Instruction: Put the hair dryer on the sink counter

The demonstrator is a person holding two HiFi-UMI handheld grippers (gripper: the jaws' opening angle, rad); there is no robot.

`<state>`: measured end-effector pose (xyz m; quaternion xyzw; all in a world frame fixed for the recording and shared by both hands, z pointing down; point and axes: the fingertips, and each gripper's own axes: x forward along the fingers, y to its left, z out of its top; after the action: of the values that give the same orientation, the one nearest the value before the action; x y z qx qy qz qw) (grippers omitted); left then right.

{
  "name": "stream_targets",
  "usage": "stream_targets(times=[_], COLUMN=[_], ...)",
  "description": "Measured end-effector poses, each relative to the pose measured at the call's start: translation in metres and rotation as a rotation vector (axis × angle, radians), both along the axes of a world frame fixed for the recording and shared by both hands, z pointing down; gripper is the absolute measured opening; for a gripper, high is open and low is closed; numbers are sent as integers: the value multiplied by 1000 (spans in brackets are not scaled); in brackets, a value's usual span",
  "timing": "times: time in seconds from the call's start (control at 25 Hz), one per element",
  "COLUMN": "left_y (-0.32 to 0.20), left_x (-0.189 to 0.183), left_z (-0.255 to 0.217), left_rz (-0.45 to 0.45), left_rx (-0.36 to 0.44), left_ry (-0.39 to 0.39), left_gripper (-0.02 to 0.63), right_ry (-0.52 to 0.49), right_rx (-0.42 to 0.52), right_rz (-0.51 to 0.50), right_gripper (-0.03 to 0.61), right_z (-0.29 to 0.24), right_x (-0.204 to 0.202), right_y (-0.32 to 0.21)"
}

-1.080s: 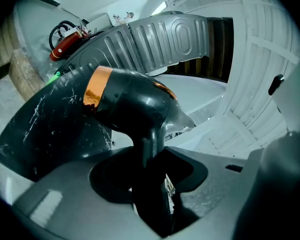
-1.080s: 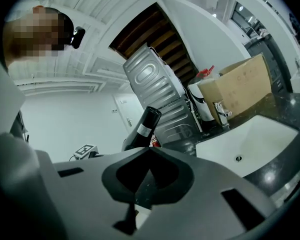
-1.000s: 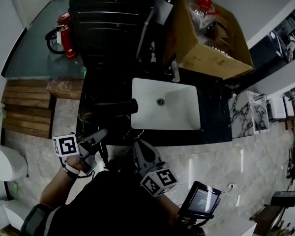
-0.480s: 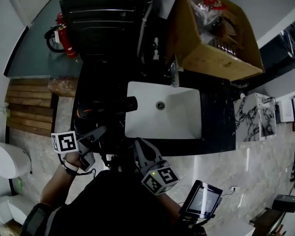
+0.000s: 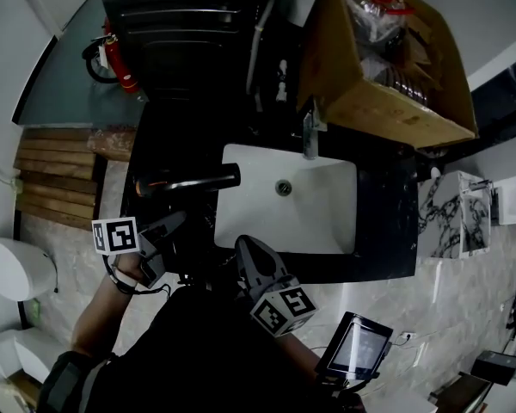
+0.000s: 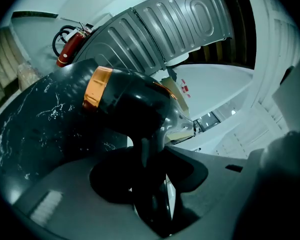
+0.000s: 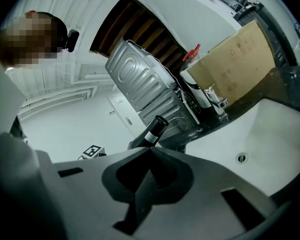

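One risk: left hand-held gripper (image 6: 150, 184) clamps the hair dryer (image 6: 135, 104) by its handle, nozzle at the sink's (image 5: 327, 222) left rim; released, it may tip in. Meanwhile right hand-held gripper (image 7: 147, 179) is closed, empty.

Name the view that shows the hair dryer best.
The left gripper view: the hair dryer fills the frame, its orange ring plain, its handle between the left gripper's jaws. The head view shows only a dark barrel beside the sink. The right gripper view shows just its nozzle end.
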<state>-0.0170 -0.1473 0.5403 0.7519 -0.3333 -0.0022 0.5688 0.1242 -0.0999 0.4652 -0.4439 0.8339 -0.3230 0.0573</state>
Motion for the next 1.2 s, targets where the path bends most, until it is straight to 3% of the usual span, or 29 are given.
stream_targets(times=[0.4, 0.68, 1.2], left_y=[-26, -30, -31], left_x=[-5, -13, 18], left_z=[39, 66, 77], left_rz=[2, 55, 171], left_rx=[-56, -70, -88], left_ry=[-74, -161, -171], left_gripper=[181, 181, 181], right_ry=[9, 26, 16], right_rx=[-52, -64, -82], right_rz=[-32, 19, 59], right_gripper=[-5, -5, -5], right_z=[11, 14, 22], right_x=[-12, -14, -13], right_y=[-16, -19, -21])
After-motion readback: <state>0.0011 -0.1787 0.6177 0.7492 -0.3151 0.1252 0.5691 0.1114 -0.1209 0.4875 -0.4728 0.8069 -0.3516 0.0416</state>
